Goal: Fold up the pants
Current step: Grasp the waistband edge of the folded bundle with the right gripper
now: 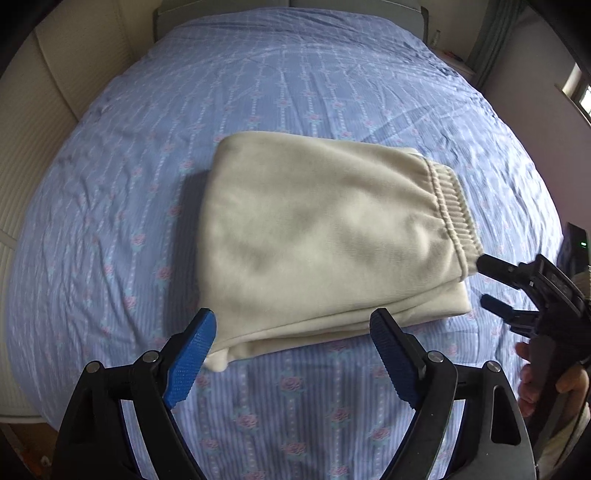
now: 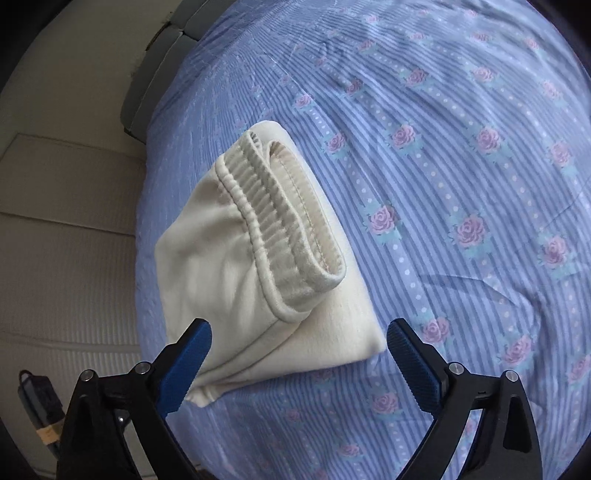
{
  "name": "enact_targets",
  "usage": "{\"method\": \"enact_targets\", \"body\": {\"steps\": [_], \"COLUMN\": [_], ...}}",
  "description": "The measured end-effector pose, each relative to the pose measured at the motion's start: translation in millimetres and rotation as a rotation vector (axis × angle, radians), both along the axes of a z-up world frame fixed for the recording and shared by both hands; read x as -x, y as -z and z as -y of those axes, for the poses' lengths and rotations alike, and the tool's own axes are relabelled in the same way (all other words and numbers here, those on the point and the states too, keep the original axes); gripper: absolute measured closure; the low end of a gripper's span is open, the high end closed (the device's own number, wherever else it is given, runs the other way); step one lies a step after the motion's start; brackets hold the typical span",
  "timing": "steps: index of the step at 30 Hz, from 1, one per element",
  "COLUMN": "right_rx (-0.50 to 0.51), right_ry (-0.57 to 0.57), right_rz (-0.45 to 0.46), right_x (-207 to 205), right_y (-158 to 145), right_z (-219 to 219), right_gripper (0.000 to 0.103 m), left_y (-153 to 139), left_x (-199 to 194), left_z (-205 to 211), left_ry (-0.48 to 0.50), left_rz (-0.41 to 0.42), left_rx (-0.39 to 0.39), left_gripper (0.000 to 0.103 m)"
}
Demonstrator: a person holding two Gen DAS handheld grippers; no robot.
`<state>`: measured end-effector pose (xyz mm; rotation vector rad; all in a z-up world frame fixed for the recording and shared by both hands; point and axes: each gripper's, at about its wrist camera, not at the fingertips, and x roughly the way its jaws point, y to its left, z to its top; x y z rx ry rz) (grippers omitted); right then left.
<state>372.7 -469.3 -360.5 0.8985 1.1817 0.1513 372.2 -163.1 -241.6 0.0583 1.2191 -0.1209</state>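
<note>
Cream pants (image 1: 317, 236) lie folded into a compact stack on the blue flowered bedsheet (image 1: 147, 155). The ribbed waistband (image 1: 450, 206) is on top at the right edge. My left gripper (image 1: 295, 332) is open and empty, just above the stack's near edge. My right gripper (image 1: 484, 282) is seen from the side at the stack's right corner, open and empty. In the right wrist view the pants (image 2: 236, 266) lie with the waistband (image 2: 288, 218) facing me, and the right gripper (image 2: 299, 339) is open over the near corner, holding nothing.
The bedsheet (image 2: 461, 184) covers the whole bed. A cream padded wall (image 1: 33, 177) runs along the left side. A grey headboard (image 1: 295, 7) is at the far end. A window (image 1: 580, 88) is at the far right. A dark device (image 2: 40, 398) lies on the floor beside the bed.
</note>
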Motion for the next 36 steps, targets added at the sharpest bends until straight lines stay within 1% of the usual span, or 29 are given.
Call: {"method": "enact_targets", "body": {"steps": [3,7,10,14,15,18,21,24,26,27,28,29,31,34,36], "right_rx": [-0.091,-0.176,-0.222,-0.263,-0.278,-0.280,-0.219,-0.198,-0.181,-0.172,-0.153,-0.138,-0.116,-0.058,-0.002], "right_ry": [0.028,0.054,0.043,0.043,0.039,0.023,-0.011,0.003,0.017,0.016,0.014,0.015,0.012,0.009,0.001], "right_rz": [-0.018,-0.036,-0.062,-0.049,-0.048,-0.062,-0.085,-0.086,-0.086,-0.083,-0.089,-0.096,-0.107,-0.125,-0.125], "right_x": [-5.1,-6.6,-8.2,-12.5,-16.6,-32.7,-46.8,-51.0,-51.3,-52.2,-53.3,-52.3,-51.2,-52.1,-55.6], "right_y": [21.4,42.8,61.4,69.2,71.5,74.6,75.4,72.5,68.1,64.8,62.3,60.1,50.0,41.7,25.7], "right_z": [8.5,17.4,18.6,17.9,16.5,10.8,1.8,-0.6,-1.6,-3.9,-7.1,-5.4,-8.9,-11.3,-22.2], "right_gripper": [0.004,0.003,0.003,0.002,0.001,0.001,0.000,0.001,0.010,0.019,0.025,0.027,0.036,0.043,0.045], "left_y": [3.9,9.4,15.2,21.9,23.8,27.6,29.1,30.4,31.2,32.1,33.6,35.9,41.4,51.0,55.0], "left_x": [-0.9,-1.6,-4.0,-8.5,-9.1,-13.4,-16.5,-21.7,-24.4,-25.9,-27.6,-29.3,-32.3,-34.3,-36.9], "left_z": [15.6,30.9,36.3,35.8,34.7,27.6,16.9,3.3,-7.2,-13.8,-21.9,-31.1,-47.1,-68.2,-78.5], "left_ry": [0.038,0.058,0.053,0.028,0.020,-0.015,-0.057,-0.093,-0.115,-0.128,-0.145,-0.166,-0.199,-0.210,-0.192], "left_rz": [-0.005,-0.003,-0.011,-0.026,-0.033,-0.056,-0.064,-0.068,-0.065,-0.065,-0.067,-0.072,-0.091,-0.113,-0.117], "left_rx": [-0.014,-0.024,-0.025,-0.020,-0.018,-0.001,0.014,0.018,0.017,0.015,0.020,0.034,0.072,0.119,0.137], "left_gripper": [0.018,0.018,0.018,0.018,0.018,0.018,0.018,0.018,0.018,0.018,0.018,0.018,0.018,0.018,0.018]}}
